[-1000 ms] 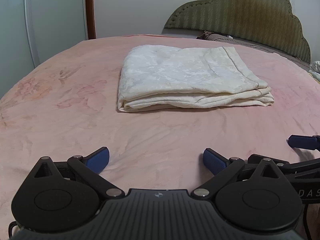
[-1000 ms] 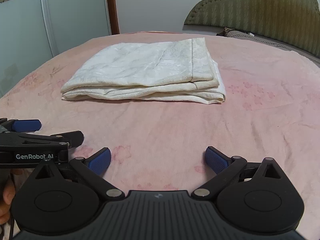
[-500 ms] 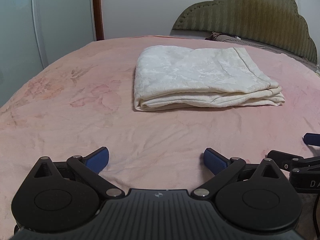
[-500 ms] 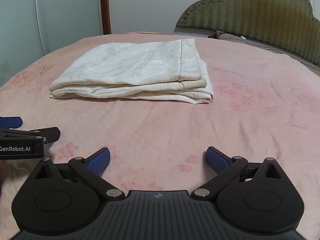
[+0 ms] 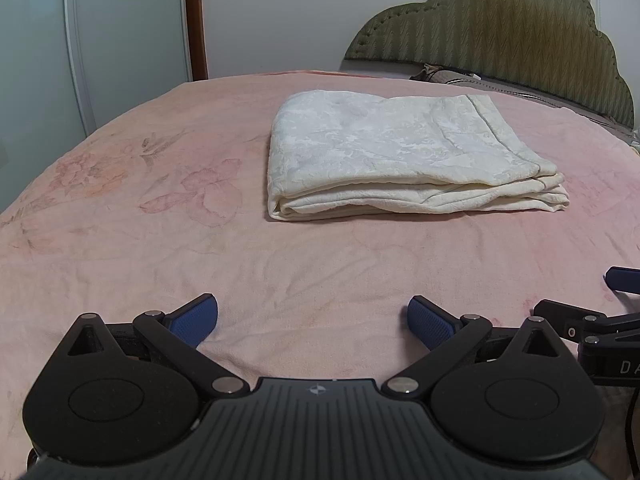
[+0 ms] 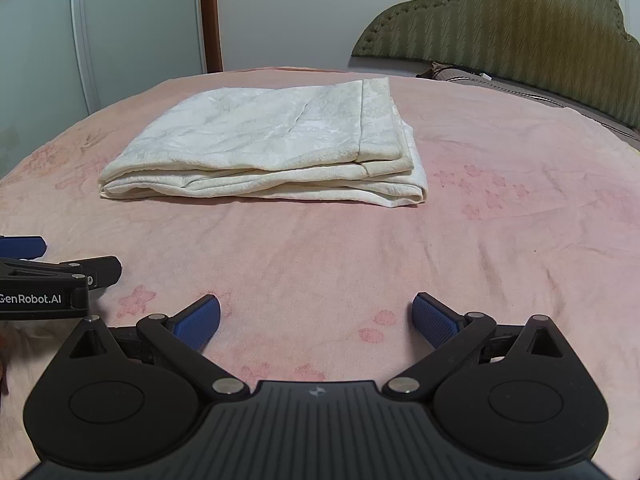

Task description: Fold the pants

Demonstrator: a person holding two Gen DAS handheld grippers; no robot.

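The cream pants [image 5: 400, 152] lie folded into a flat, layered rectangle on the pink bedspread [image 5: 160, 240]; they also show in the right wrist view [image 6: 272, 148]. My left gripper [image 5: 313, 320] is open and empty, low over the bedspread, well short of the pants. My right gripper [image 6: 316, 320] is open and empty too, just as far back. Each gripper shows at the edge of the other's view: the right one [image 5: 600, 320] and the left one [image 6: 52, 276].
A green padded headboard [image 5: 500, 36] stands at the back right, with pillows at its foot. A white wardrobe [image 6: 100, 28] and a brown door frame stand at the back left. The bedspread falls away at the left edge.
Both grippers have shifted slightly; in the left wrist view the pants slid to the right. The pants have not moved on the bed. Both grippers stay open.
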